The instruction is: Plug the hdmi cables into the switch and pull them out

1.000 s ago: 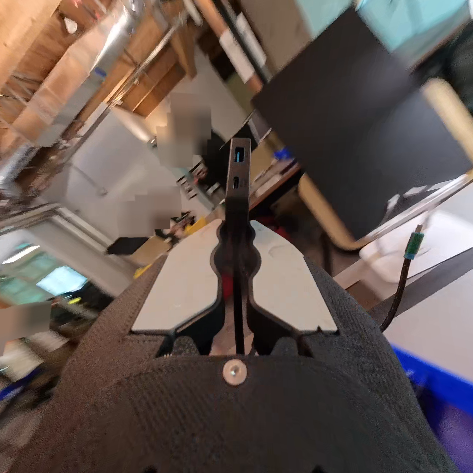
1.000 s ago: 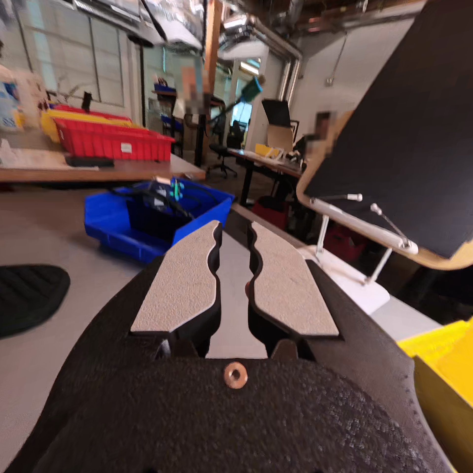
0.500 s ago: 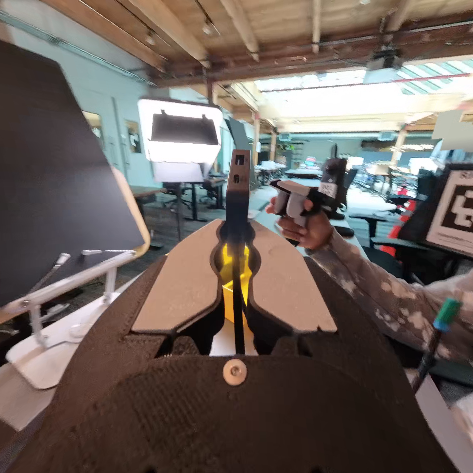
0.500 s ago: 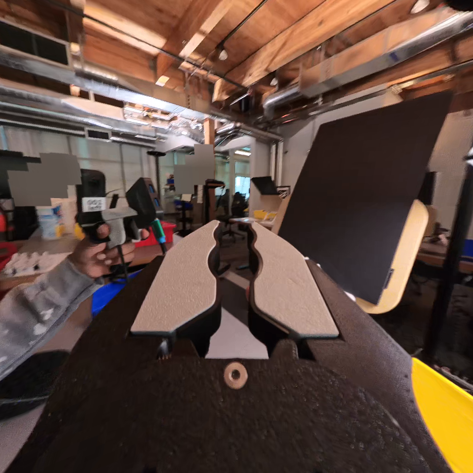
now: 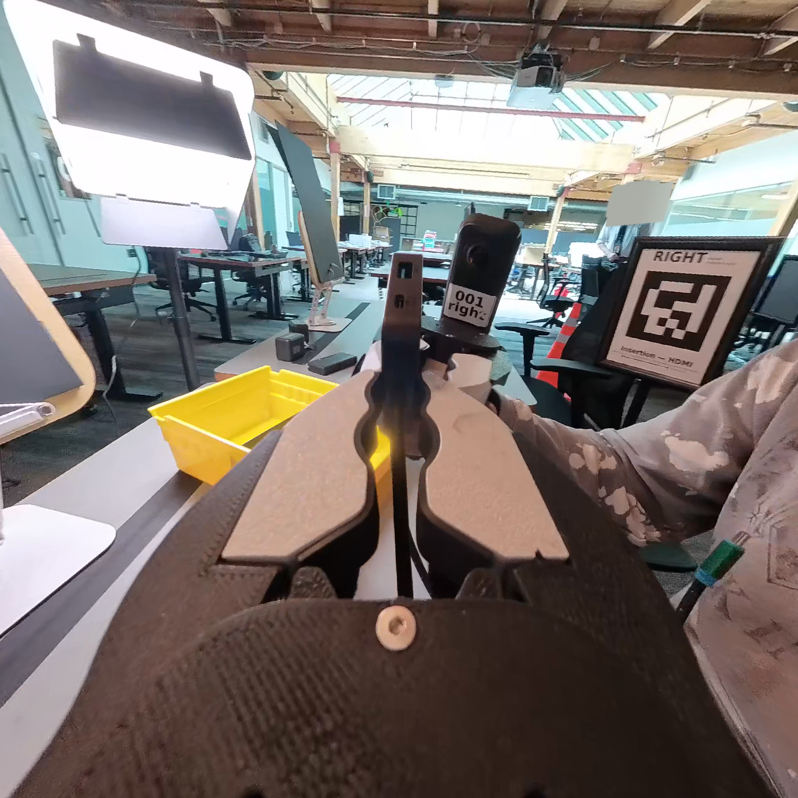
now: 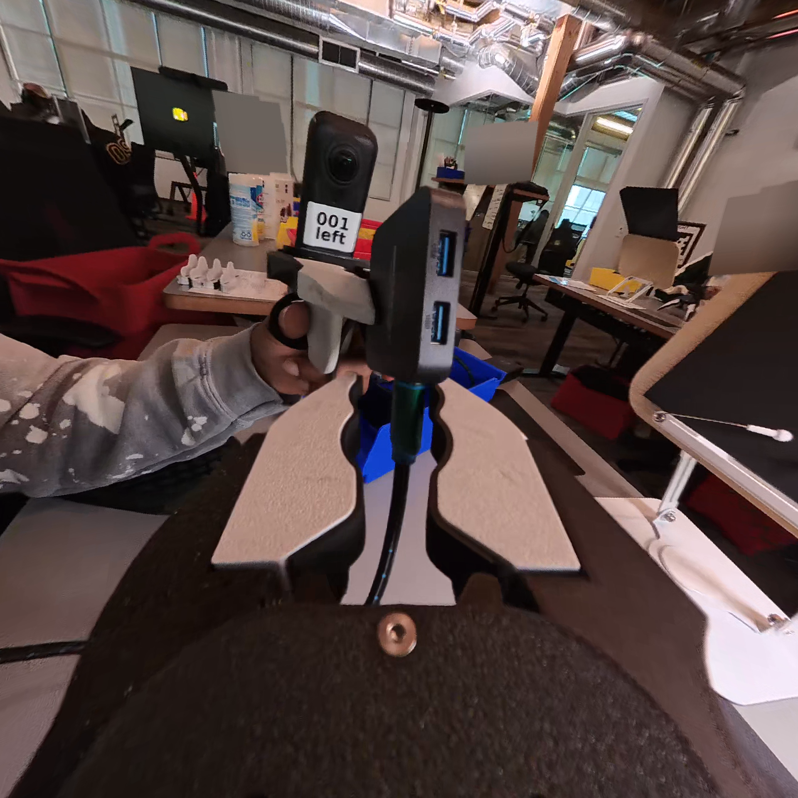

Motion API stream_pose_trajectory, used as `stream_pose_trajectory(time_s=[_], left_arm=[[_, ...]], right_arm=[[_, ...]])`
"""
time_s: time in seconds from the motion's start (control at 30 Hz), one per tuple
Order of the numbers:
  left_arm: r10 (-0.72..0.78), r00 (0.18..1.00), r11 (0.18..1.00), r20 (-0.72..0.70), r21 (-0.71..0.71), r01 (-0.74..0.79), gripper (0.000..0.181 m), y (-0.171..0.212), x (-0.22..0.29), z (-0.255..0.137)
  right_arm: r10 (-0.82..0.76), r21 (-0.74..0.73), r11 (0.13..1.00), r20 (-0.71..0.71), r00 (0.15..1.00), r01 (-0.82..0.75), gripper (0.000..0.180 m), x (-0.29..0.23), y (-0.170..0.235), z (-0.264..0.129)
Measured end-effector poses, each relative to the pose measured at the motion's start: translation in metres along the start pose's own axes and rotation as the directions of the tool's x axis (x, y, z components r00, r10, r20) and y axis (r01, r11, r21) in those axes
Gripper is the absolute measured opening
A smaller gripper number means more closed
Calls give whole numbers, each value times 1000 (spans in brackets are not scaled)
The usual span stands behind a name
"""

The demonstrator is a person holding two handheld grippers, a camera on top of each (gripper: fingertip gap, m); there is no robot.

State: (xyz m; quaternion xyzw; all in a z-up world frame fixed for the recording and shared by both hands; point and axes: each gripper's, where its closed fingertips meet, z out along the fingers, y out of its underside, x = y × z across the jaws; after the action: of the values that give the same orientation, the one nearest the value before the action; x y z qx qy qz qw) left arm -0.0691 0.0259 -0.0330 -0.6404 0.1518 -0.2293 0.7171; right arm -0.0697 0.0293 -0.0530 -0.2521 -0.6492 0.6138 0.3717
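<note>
As the left gripper (image 5: 399,414) clamps the switch (image 6: 414,285) upright above the tabletop, the right gripper's (image 6: 395,410) part-open jaws flank the green-collared HDMI plug (image 6: 407,421) beneath it; they should close squarely, then pull straight.

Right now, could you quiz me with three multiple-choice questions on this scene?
1. Where is the green-collared black cable plug? A in a blue bin; B between the right tool fingers, under the dark grey boxy switch; C on the floor.
2. How many blue ports show on the switch's side? A two; B four; C none.
3. The left tool is: A open, empty; B shut on the switch; C out of view.
B, the plug sits in the finger gap; A, two stacked blue slots; B, fingers clamp its edge.
</note>
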Motion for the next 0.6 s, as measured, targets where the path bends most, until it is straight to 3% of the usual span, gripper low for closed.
stream_pose_trajectory(time_s=[0.07, 0.2, 0.43, 0.6], left_arm=[[-14, 999, 1000, -32, 21, 15, 15, -1, 5, 1], [-21, 999, 1000, -39, -19, 20, 15, 5, 6, 1], [42, 999, 969, -18, -244, -45, 19, 28, 8, -10], [225, 974, 865, 19, -464, -191, 26, 59, 2, -13]], right_arm=[[-9, 9, 1000, -5, 1000, 9, 13, 1, -1, -2], [0, -46, 999, 12, 1000, 1, 12, 0, 5, -5], [-67, -331, 940, 60, 996, 83, 12, -7, 35, -24], [-52, -508, 855, 124, 991, 109, 11, -21, 66, -28]])
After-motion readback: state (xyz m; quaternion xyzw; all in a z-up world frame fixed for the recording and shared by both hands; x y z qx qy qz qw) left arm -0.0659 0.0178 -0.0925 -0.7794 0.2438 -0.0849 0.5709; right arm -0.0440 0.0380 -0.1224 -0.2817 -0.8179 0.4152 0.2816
